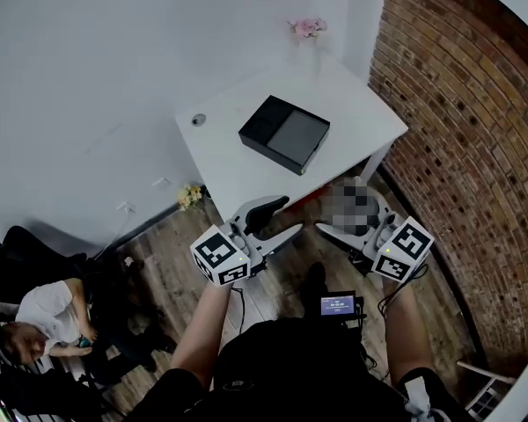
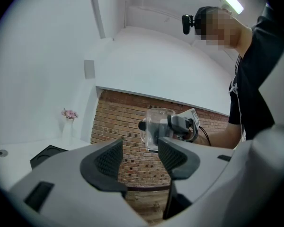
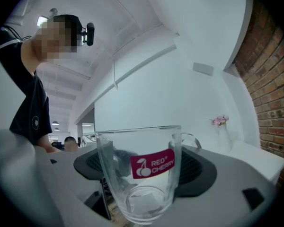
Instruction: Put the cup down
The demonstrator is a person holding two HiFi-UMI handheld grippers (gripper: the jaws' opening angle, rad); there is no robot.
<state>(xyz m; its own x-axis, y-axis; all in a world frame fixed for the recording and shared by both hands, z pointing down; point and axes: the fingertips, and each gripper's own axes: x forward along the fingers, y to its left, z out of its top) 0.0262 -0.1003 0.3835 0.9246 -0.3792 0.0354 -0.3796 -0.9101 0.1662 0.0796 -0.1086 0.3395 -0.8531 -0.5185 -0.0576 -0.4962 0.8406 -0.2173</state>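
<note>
Head view: box point(image 1: 284, 133) sits mid table point(image 1: 361, 112), edges bare; right gripper point(image 3: 143, 161) clamps cup point(image 3: 146, 193), left gripper point(image 2: 139, 151) gapes empty.

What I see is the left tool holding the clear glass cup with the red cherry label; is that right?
No, the right tool holds the clear glass cup with the red cherry label, as the right gripper view shows. The left tool is empty.

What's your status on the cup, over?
Left gripper open, empty. Right gripper shut on glass cup, held upright, short of white table. Black box sits mid-table, bare top either side.
</note>
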